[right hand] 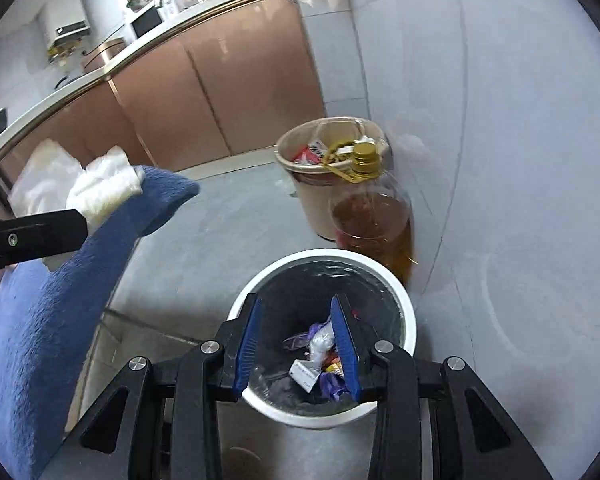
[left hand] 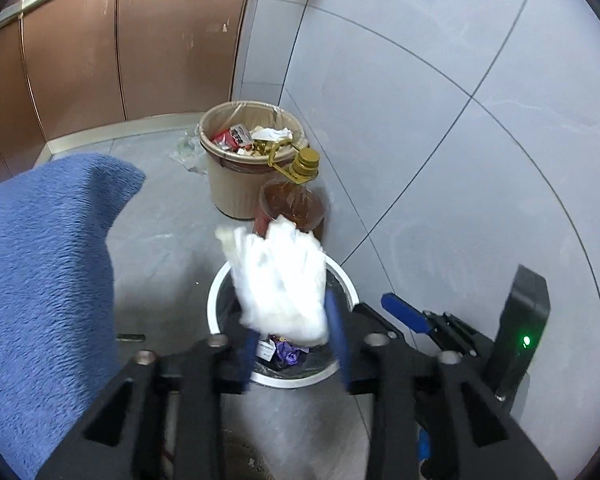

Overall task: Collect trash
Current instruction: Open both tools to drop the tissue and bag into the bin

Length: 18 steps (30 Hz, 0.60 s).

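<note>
My left gripper (left hand: 294, 340) is shut on a crumpled white tissue wad (left hand: 280, 280), held above the white-rimmed trash bin (left hand: 216, 292) with a black liner. The wad also shows in the right wrist view (right hand: 104, 184), at the far left beside the left gripper's black finger. My right gripper (right hand: 298, 344) is open and empty, directly above the same bin (right hand: 404, 304). Inside the bin lie wrappers and a small white wad (right hand: 320, 344).
A beige bin (left hand: 228, 184) full of trash stands against the grey tiled wall, also seen in the right wrist view (right hand: 312, 196). A large bottle of amber oil (right hand: 376, 232) stands between the two bins. A blue fuzzy cushion (left hand: 48, 264) fills the left. Brown cabinets (left hand: 120, 48) stand behind.
</note>
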Each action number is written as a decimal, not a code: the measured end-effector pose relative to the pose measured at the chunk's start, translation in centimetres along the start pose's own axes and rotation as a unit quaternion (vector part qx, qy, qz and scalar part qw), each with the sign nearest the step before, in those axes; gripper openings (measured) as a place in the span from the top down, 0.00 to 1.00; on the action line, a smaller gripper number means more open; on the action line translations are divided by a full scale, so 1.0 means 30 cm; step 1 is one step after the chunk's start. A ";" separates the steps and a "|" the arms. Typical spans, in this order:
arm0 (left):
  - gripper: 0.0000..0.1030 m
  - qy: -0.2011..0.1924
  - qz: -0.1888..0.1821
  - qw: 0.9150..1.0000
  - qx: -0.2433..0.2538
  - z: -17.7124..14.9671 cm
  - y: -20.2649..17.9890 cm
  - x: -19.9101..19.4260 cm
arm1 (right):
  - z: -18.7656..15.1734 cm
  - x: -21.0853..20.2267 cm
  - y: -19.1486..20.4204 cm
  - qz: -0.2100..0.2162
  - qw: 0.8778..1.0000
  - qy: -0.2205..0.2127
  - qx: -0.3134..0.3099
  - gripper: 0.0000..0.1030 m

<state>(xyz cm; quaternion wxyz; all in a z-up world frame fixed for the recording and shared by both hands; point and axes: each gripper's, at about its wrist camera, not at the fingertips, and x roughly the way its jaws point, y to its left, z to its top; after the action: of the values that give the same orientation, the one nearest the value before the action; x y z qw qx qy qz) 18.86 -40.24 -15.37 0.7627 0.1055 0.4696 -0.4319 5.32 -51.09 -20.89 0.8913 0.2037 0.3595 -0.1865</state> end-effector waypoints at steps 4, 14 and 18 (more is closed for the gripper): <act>0.54 0.005 -0.012 1.000 -0.012 0.021 0.001 0.038 | -0.019 0.009 -0.024 -0.011 1.000 0.008 0.006 0.65; 0.53 -0.049 0.046 0.998 -0.012 -0.031 0.034 -0.121 | -0.027 -0.087 0.024 -0.017 1.000 -0.008 0.003 0.51; 0.53 -0.111 0.114 0.987 -0.008 -0.103 0.055 -0.296 | -0.003 -0.183 0.116 -0.006 0.999 -0.039 -0.019 0.33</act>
<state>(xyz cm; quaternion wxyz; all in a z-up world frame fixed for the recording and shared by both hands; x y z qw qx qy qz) 16.54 -32.52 -10.27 0.8550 0.1039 0.3707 -0.3474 3.23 -47.08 -16.21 0.9074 0.1771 0.3288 -0.1926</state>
